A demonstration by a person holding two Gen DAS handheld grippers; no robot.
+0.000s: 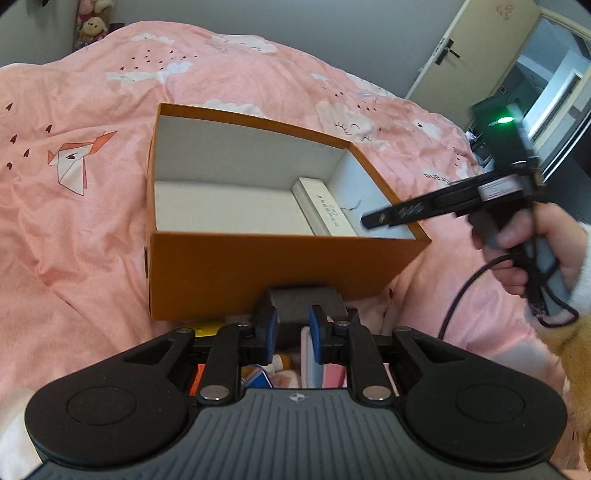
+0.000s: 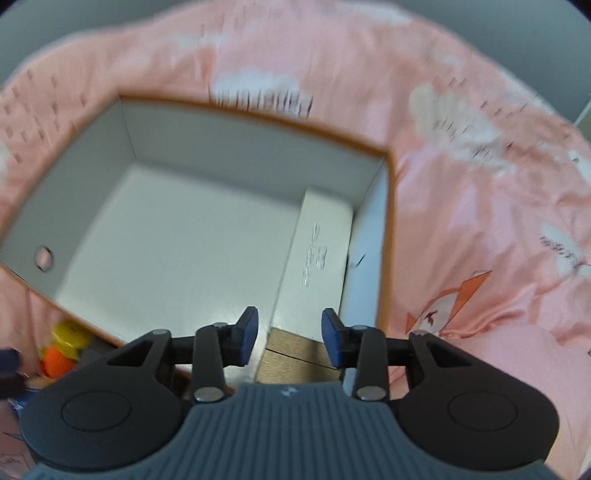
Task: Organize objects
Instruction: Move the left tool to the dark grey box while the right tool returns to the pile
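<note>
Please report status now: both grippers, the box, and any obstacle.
Left gripper shut on dark gray block. Right gripper open above white carton inside orange box. No obstacle seen.

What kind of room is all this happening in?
Most likely a bedroom. The orange box sits on a bed with a pink cloud-print duvet, plush toys perch in the far corner, and a door stands open.

left gripper (image 1: 293,332) seemingly clamped, right gripper (image 2: 289,336) jaws apart

My left tool (image 1: 293,332) grips a dark grey block (image 1: 304,301) against the near wall of the orange box (image 1: 258,269) on the bed (image 1: 74,221). Inside lies a white case (image 1: 325,212); my right tool (image 1: 373,220) reaches over the box's right rim.
</note>
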